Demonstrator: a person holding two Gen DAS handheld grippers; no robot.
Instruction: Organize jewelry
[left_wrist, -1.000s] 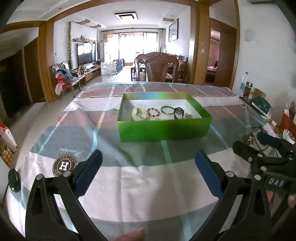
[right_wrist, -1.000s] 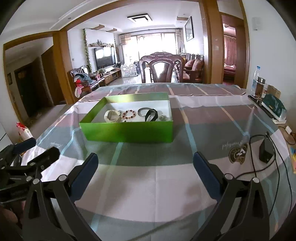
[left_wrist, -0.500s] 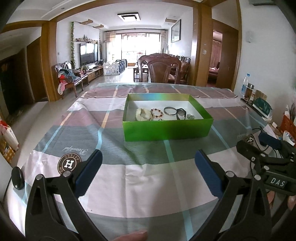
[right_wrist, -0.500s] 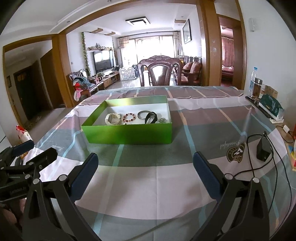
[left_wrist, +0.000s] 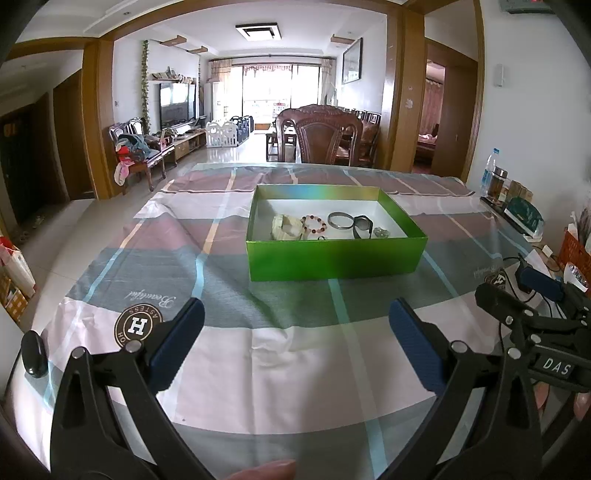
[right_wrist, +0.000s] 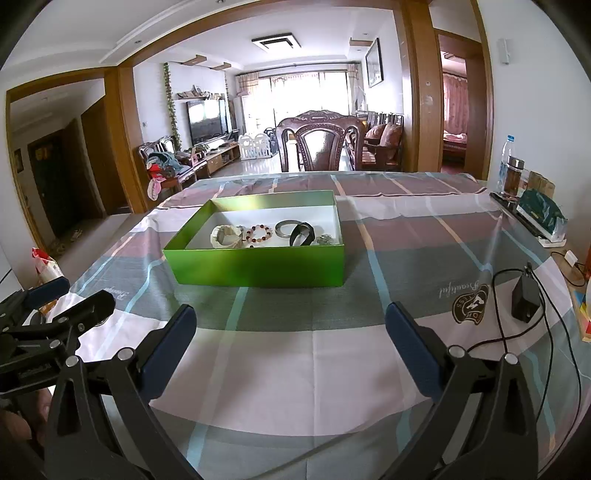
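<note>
A green open box (left_wrist: 334, 260) (right_wrist: 255, 267) sits mid-table. Inside it lie a pale bangle (left_wrist: 284, 227) (right_wrist: 225, 236), a beaded bracelet (left_wrist: 314, 223) (right_wrist: 258, 233), a grey ring-shaped bangle (left_wrist: 340, 220) (right_wrist: 286, 227), a black band (left_wrist: 362, 223) (right_wrist: 302, 233) and a small greenish piece (left_wrist: 380, 232) (right_wrist: 325, 240). My left gripper (left_wrist: 295, 343) stands open over the tablecloth, well short of the box, with nothing between its fingers. My right gripper (right_wrist: 290, 341) is likewise open and holds nothing. Each gripper shows at the edge of the other's view.
A checked tablecloth (left_wrist: 295, 369) covers the table. A black adapter with cables (right_wrist: 524, 301) lies at the right. Bottles and a green packet (right_wrist: 539, 216) stand at the far right edge. A small black object (left_wrist: 34, 354) lies at the near left. A wooden chair (left_wrist: 319, 138) stands behind the table.
Both grippers have drawn back and risen slightly, so the box looks smaller and farther. Their jaws stay open and the jewelry in the box has not moved.
</note>
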